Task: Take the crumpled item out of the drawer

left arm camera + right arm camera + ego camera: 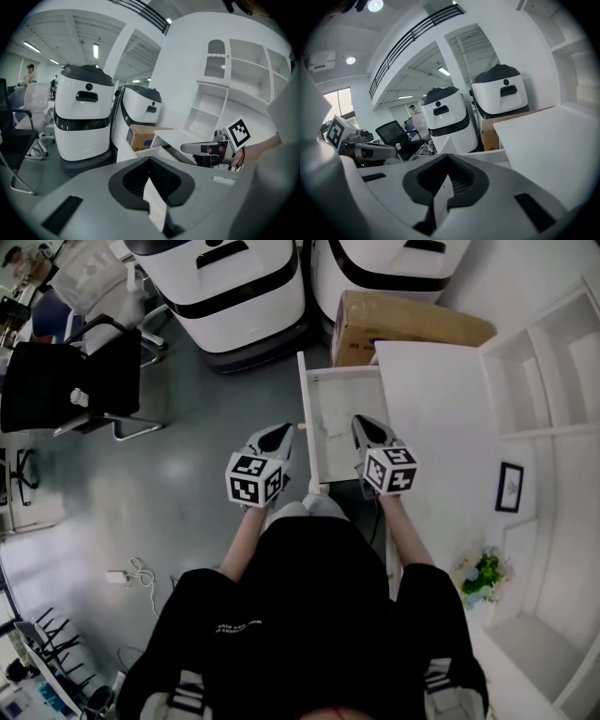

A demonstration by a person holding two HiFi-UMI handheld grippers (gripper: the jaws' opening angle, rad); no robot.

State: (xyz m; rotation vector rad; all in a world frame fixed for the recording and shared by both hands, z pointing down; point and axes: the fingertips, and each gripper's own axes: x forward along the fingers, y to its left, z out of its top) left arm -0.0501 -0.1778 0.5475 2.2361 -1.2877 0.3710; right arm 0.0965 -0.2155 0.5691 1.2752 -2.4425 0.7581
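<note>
The white drawer (307, 407) stands pulled out from the white desk (441, 427). What shows of its inside is pale and marbled, and I see no crumpled item in it. My left gripper (279, 435) hovers just left of the drawer's left wall, jaws shut with nothing between them. My right gripper (365, 426) hangs over the drawer's right side, also shut and empty. In the left gripper view the closed jaws (152, 187) point past the drawer edge, with the right gripper (206, 149) to the right. The right gripper view shows its jaws (443, 192) closed.
Two white machines with black bands (225, 287) (384, 263) stand beyond the drawer, with a cardboard box (403, 324) beside them. A black chair (75, 381) is at the left. White shelves (553, 362), a small picture frame (511, 487) and flowers (483, 576) are at the right.
</note>
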